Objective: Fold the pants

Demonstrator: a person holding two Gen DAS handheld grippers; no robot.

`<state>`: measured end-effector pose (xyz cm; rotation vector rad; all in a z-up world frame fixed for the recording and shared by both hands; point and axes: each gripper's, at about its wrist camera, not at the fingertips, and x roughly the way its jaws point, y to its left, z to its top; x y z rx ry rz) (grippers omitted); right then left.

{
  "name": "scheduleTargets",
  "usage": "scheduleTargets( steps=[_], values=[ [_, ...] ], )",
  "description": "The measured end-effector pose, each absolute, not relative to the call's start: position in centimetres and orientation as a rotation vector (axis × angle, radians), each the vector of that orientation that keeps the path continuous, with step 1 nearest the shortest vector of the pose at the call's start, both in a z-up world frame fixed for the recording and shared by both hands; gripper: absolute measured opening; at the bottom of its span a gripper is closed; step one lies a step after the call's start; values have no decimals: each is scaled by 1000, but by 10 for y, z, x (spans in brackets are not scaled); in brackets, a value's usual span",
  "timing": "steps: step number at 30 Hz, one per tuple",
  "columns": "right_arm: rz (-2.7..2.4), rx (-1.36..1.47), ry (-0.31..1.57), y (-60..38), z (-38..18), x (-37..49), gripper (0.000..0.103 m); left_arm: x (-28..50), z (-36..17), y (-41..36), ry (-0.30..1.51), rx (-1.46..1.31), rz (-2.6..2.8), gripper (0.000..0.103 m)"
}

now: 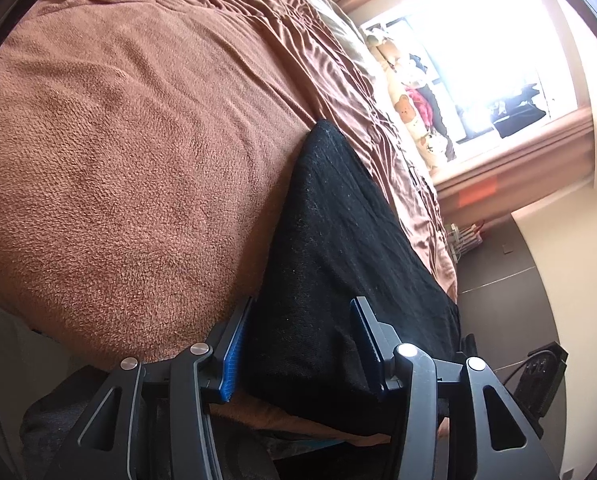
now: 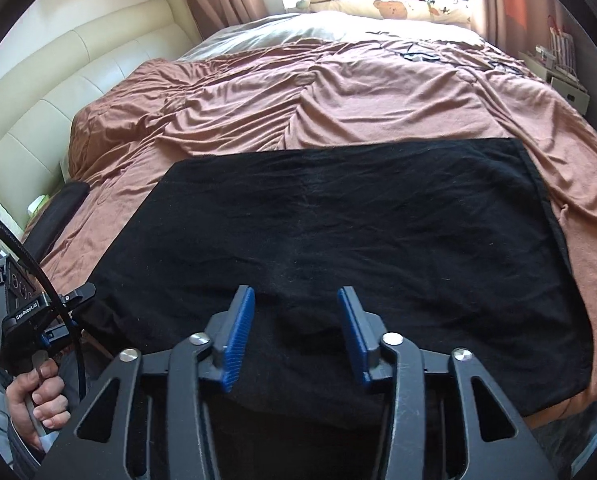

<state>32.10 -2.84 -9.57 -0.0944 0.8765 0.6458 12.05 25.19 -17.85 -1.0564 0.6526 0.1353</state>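
Black pants [image 2: 358,220], folded into a broad rectangle, lie flat on the brown blanket [image 2: 298,92] of a bed. My right gripper [image 2: 295,290] hovers over the near edge of the pants, its blue pads apart with only flat cloth beneath them. At the left corner of the pants a hand [image 2: 38,392] holds my left gripper [image 2: 72,312]. In the left wrist view that left gripper [image 1: 303,302] stands open with the pants [image 1: 338,240] running between its fingers; the pads do not press on the cloth.
A cream padded headboard [image 2: 58,92] runs along the left side of the bed. Pillows and soft toys [image 2: 398,4] sit by the bright window at the far end. A white bedside unit [image 2: 566,80] stands at the right. Dark floor [image 1: 510,280] borders the bed.
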Motion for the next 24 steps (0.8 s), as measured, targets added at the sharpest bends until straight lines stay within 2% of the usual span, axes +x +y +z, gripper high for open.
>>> scheduleTargets(
  steps=[2, 8, 16, 24],
  values=[
    [639, -103, 888, -20, -100, 330, 20, 120, -179, 253, 656, -1059, 132, 51],
    [650, -112, 952, 13, -119, 348, 7, 123, -180, 254, 672, -1068, 121, 51],
    [701, -109, 1028, 11, -140, 338, 7, 119, -182, 258, 680, -1078, 115, 51],
    [759, -107, 1098, -3, -136, 333, 6, 116, -181, 255, 669, -1082, 119, 51]
  ],
)
